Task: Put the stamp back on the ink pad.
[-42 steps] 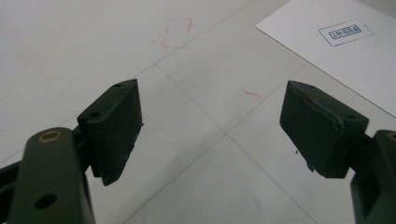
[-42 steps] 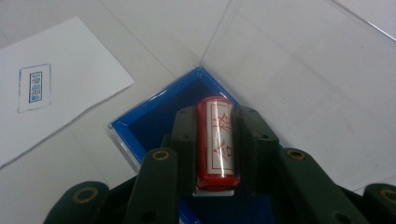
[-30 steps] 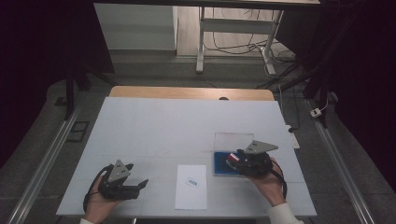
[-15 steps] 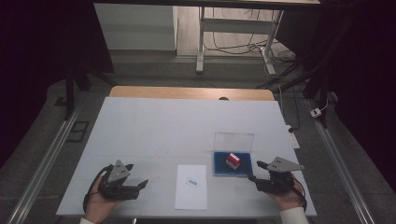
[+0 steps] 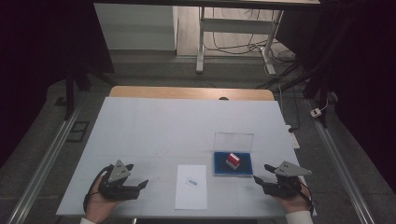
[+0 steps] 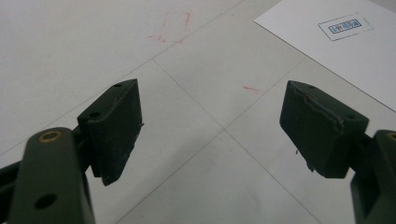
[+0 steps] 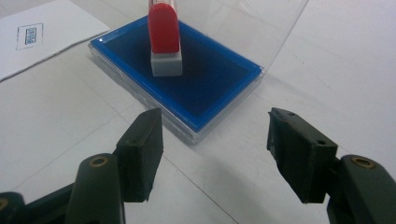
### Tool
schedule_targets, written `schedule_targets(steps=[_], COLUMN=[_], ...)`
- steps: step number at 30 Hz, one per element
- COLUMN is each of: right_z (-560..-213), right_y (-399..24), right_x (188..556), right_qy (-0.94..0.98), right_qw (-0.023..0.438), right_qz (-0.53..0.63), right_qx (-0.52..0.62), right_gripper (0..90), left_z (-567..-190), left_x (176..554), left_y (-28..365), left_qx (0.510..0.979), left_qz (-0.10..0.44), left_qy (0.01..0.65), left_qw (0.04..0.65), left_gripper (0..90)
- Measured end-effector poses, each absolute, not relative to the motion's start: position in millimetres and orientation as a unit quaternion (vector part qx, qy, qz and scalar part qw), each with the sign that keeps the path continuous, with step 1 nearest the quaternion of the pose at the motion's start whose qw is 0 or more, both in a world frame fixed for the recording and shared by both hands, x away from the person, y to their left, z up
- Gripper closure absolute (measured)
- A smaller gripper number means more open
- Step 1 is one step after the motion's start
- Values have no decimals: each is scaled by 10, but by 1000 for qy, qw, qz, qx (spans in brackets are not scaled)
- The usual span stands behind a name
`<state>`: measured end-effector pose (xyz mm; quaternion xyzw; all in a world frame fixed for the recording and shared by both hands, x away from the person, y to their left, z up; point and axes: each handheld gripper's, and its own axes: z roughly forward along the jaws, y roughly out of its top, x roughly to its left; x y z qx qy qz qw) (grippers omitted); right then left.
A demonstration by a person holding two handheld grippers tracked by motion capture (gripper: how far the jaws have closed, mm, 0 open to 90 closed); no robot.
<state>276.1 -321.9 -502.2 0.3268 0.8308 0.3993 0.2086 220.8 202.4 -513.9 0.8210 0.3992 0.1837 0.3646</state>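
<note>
A red-handled stamp [image 5: 232, 161] [image 7: 164, 35] stands upright on the blue ink pad [image 5: 222, 167] [image 7: 210, 84], whose clear lid [image 5: 233, 141] stands open behind it. My right gripper [image 5: 261, 173] [image 7: 215, 135] rests low to the right of the pad and apart from it. Its jaws have just been opening and nothing is between them. A white paper [image 5: 191, 186] [image 6: 345, 42] [image 7: 37, 37] bearing a blue stamped mark lies left of the pad. My left gripper [image 5: 139, 175] [image 6: 212, 126] sits open near the front left, holding nothing.
The white table [image 5: 187, 126] has a wooden strip [image 5: 187, 92] along its far edge. Faint red marks [image 6: 170, 28] show on the surface ahead of the left gripper. Metal rails [image 5: 42, 163] run along the floor on both sides.
The right gripper has drawn back from the stamp on the ink pad to the right and toward the front edge, leaving the stamp standing there. The left gripper has not moved.
</note>
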Motion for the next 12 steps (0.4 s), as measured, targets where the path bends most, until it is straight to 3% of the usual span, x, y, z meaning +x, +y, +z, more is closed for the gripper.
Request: schedule_targets(steps=[12], right_z=[-5035], right_y=[-3192], right_x=[2766], right_qy=[837], right_qw=[208], right_qz=[395], right_qx=[317], right_gripper=[354], left_z=[-5140], left_x=[2211], left_y=[2029], left_qx=[821], left_qz=[185], left_qy=[399], left_qw=[364], left_gripper=[216])
